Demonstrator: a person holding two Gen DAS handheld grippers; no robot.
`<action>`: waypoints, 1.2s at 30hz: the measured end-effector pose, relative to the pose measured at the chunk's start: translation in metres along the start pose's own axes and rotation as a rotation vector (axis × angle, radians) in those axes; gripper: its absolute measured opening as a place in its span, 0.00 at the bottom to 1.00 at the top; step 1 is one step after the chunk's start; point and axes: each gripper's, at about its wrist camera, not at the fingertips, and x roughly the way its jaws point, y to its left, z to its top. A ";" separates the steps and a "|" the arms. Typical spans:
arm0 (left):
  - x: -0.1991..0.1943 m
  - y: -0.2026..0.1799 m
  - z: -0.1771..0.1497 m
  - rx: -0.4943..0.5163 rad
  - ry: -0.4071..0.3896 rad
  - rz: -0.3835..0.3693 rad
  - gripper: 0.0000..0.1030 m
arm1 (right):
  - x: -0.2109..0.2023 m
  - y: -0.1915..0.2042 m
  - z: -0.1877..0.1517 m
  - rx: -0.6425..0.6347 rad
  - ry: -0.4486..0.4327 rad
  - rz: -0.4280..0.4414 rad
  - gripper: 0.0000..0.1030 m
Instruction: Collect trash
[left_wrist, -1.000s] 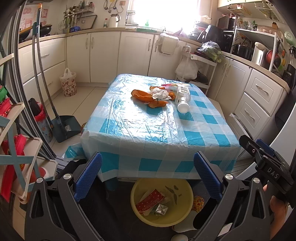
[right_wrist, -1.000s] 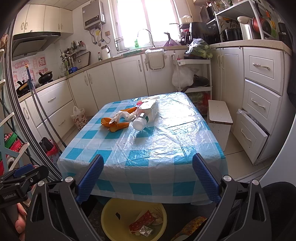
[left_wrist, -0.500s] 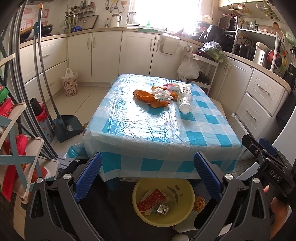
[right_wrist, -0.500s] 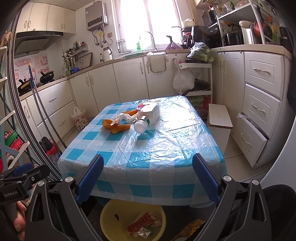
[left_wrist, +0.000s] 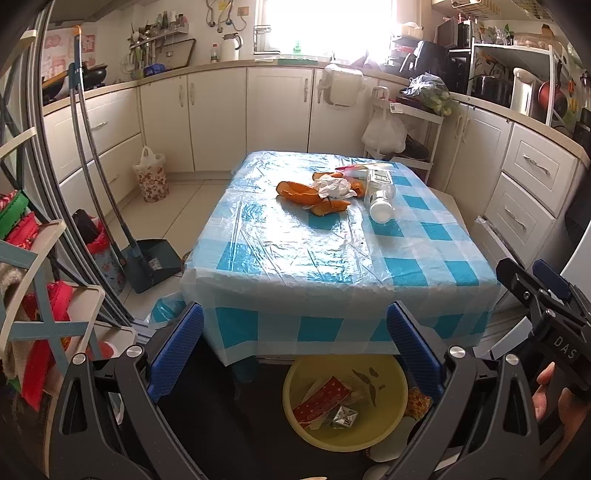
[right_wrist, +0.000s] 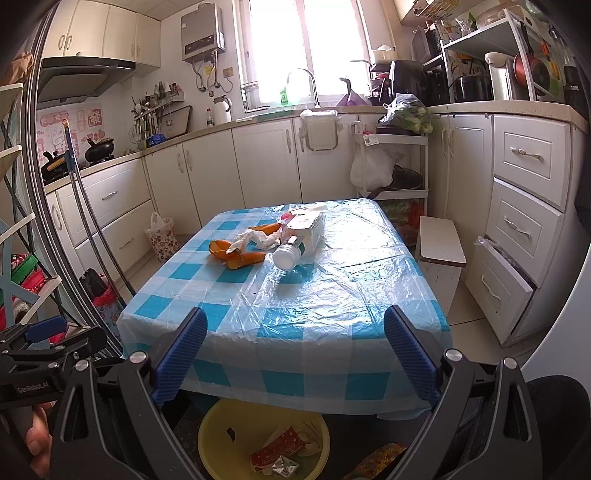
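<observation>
Crinkled plastic sheeting covers my blue-checked counter (left_wrist: 332, 258); at its far end lie curled orange peels (left_wrist: 303, 194), crumpled tissue (left_wrist: 332, 185) and a toppled clear bottle (left_wrist: 380, 192). My left gripper (left_wrist: 295, 350) and right gripper (right_wrist: 291, 354) gape empty above the round yellow basin (left_wrist: 388, 373).

A kitchen with cream cabinets (right_wrist: 266, 162) running along the back and right walls under a pale worktop (right_wrist: 258, 120). A bright window (right_wrist: 306, 48) above the sink tap (right_wrist: 301, 79) floods the room with daylight. The floor (left_wrist: 181, 206) is light tile. A white water heater (right_wrist: 202, 31) hangs on the tiled wall, and a white step stool (right_wrist: 441, 245) stands beside the drawers (right_wrist: 528, 184).
</observation>
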 end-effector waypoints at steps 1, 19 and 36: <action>0.000 0.000 0.001 0.001 0.000 0.003 0.93 | 0.000 -0.001 0.000 0.000 0.000 0.000 0.90; 0.001 0.001 0.000 0.014 0.005 0.018 0.93 | 0.000 0.001 0.000 -0.002 -0.001 -0.001 0.90; 0.002 -0.003 -0.001 0.031 0.013 0.023 0.93 | 0.000 0.007 -0.001 -0.014 0.005 -0.002 0.90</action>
